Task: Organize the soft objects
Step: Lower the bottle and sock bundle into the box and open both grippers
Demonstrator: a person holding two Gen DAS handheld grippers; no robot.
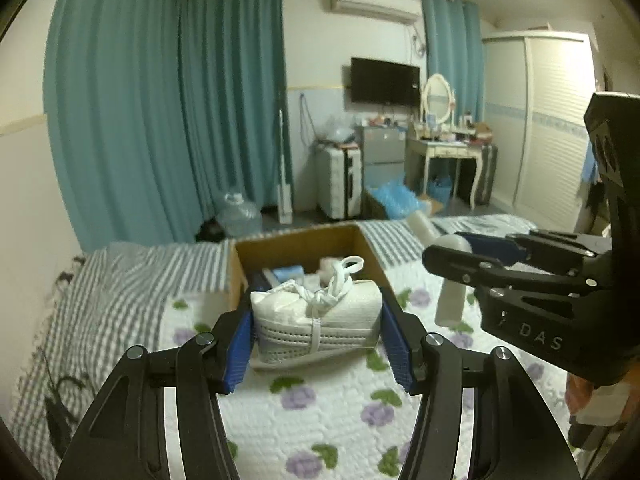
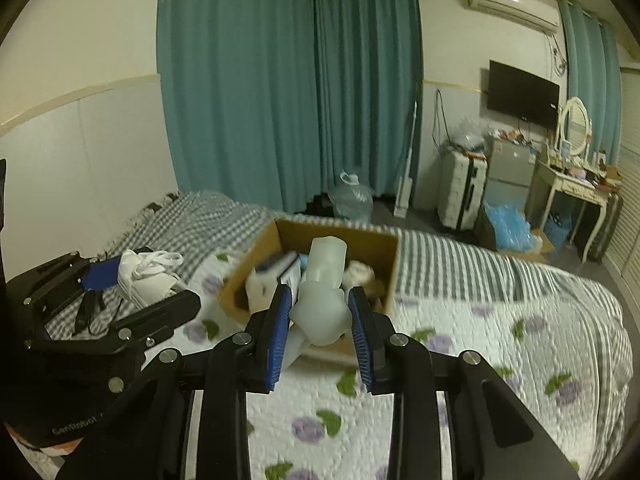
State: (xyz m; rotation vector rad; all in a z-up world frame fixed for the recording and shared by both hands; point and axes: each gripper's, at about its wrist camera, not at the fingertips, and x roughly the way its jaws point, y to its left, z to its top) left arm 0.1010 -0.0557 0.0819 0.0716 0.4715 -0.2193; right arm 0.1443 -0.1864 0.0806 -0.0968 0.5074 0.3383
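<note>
My left gripper (image 1: 316,340) is shut on a white mesh pouch with a drawstring (image 1: 320,322) and holds it above the floral quilt, just in front of an open cardboard box (image 1: 304,242). My right gripper (image 2: 320,334) is shut on a pale translucent soft tube-shaped object (image 2: 322,306) and holds it over the box's near edge (image 2: 352,350). The box (image 2: 380,248) holds several soft items, blurred. The right gripper also shows in the left wrist view (image 1: 472,254), and the left gripper with the pouch shows in the right wrist view (image 2: 132,292).
The bed has a floral quilt (image 1: 320,408) and a grey striped blanket (image 1: 120,288). Beyond the bed stand a water jug (image 1: 240,216), a white suitcase (image 1: 338,182), a dressing table (image 1: 444,152), teal curtains and a wardrobe (image 1: 544,120).
</note>
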